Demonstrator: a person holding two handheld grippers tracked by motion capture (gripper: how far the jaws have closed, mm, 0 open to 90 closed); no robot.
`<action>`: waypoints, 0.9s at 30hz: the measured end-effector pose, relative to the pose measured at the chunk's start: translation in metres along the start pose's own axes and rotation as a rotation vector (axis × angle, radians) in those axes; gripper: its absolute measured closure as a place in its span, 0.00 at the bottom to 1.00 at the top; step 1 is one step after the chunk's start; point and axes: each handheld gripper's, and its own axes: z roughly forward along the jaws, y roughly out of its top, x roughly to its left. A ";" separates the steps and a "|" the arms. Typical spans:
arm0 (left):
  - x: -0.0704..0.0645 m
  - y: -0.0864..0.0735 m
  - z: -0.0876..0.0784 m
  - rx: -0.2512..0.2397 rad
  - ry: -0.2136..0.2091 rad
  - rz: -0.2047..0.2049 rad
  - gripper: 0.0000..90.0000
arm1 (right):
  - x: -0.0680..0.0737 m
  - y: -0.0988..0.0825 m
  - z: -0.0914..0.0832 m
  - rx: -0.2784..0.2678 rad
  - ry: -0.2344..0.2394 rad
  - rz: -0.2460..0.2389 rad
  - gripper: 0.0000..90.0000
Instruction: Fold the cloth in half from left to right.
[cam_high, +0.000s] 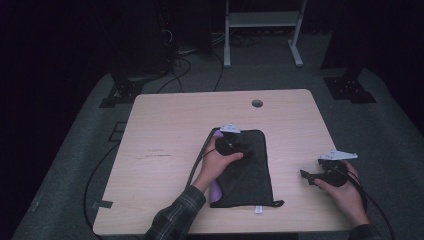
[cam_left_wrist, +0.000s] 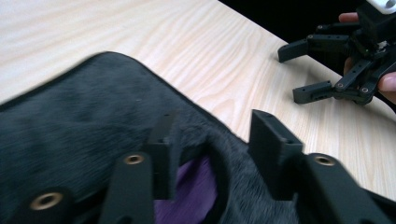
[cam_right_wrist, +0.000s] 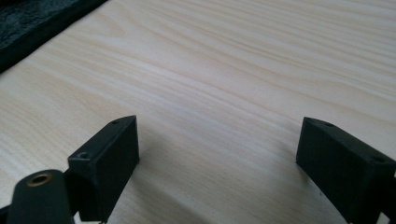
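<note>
While your left gripper (cam_left_wrist: 212, 154) sits over the dark grey fleecy fabric pouch (cam_high: 245, 170), its jaws stand partway apart with a fold of the pouch's edge running between them, pads not pressing on it. Your right gripper (cam_right_wrist: 217, 163) rests on the pale wood-grain bench (cam_high: 165, 130) well off to the right, jaws wide apart, nothing between them. Risk, as I judge it: the fleece is soft and limp, so if you close on one layer alone the mouth will collapse instead of staying parted; close too shallow and the nap may slip out of the pads. A drag sideways would likely slide the whole pouch across the smooth bench, since nothing pins it. The purple cloth (cam_left_wrist: 191, 186) showing inside the opening could get pinched along with the edge. How the pouch looks: flat, roughly rectangular, lying near the bench's middle toward your side, long axis running away from you, bound with a dark hem, short-piled surface. In the high view a purple corner shows at its near left edge beside your left hand (cam_high: 215, 162), a small white tag (cam_high: 258, 209) at the near edge, and a short dark tab at the near right corner.
</note>
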 end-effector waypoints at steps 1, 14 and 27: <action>0.001 -0.001 -0.006 0.002 0.010 0.003 0.55 | 0.000 0.000 0.000 -0.001 0.005 -0.006 0.14; 0.017 -0.041 -0.080 0.003 0.159 0.005 0.42 | 0.002 0.002 -0.001 -0.027 -0.001 0.018 0.42; 0.025 -0.097 -0.137 0.085 0.295 -0.002 0.36 | 0.011 0.021 0.000 -0.061 0.024 -0.009 0.48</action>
